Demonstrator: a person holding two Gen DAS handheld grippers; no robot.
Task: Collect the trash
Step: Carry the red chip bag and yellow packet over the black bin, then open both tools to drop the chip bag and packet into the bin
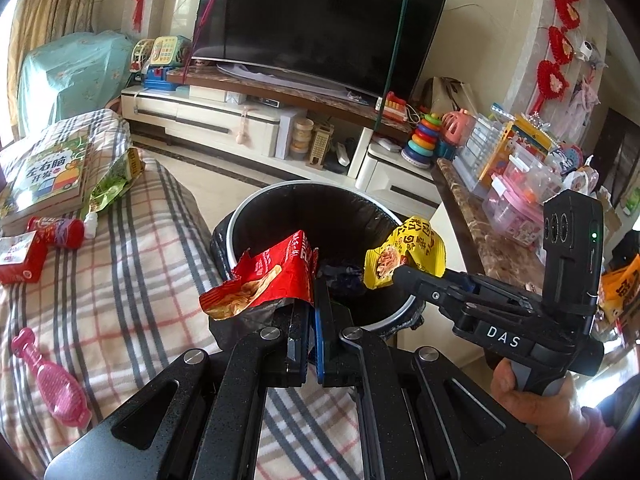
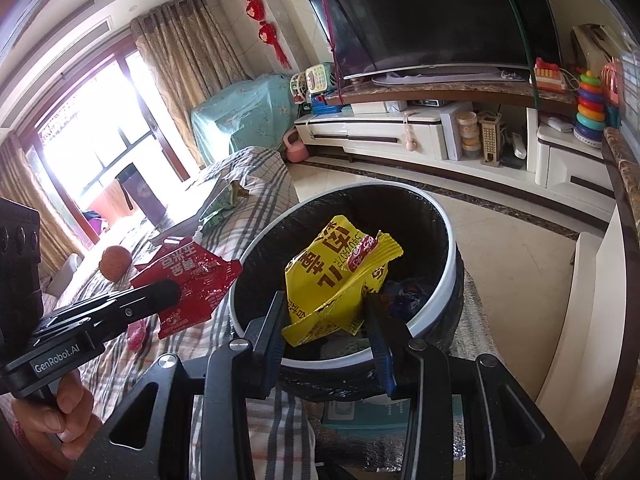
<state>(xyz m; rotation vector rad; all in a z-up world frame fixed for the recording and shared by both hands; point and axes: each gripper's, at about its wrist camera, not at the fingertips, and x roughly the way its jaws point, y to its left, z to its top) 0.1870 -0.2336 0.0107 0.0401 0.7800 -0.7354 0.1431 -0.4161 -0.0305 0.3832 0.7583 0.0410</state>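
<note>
1. My left gripper [image 1: 314,280] is pressed together, pinching the red snack wrapper [image 1: 264,284] at one edge; the wrapper hangs crumpled over the near-left rim of the trash bin [image 1: 240,216]
2. My right gripper [image 2: 326,308] is partly spread, its two pads clamped on the yellow snack wrapper [image 2: 340,276]; a small red-and-white candy wrapper [image 2: 362,254] sits against the yellow one
3. Yellow wrapper is held over the bin's open mouth, above the black liner [image 2: 420,220], not resting on the bottom
4. From the right wrist view the red wrapper [image 2: 192,284] is just left of the bin rim [image 2: 450,272], above the plaid cloth [image 2: 248,184]
5. Bin stands on the floor, touching the plaid-covered surface; some dark trash [image 1: 344,276] already lies inside
6. Left on the plaid cloth [image 1: 120,280]: red can [image 1: 60,232], red carton [image 1: 18,256], green bag [image 1: 112,184], book [image 1: 48,176], pink brush [image 1: 52,380]
7. My hand [image 1: 536,396] is visible wrapped on the right gripper's handle
</note>
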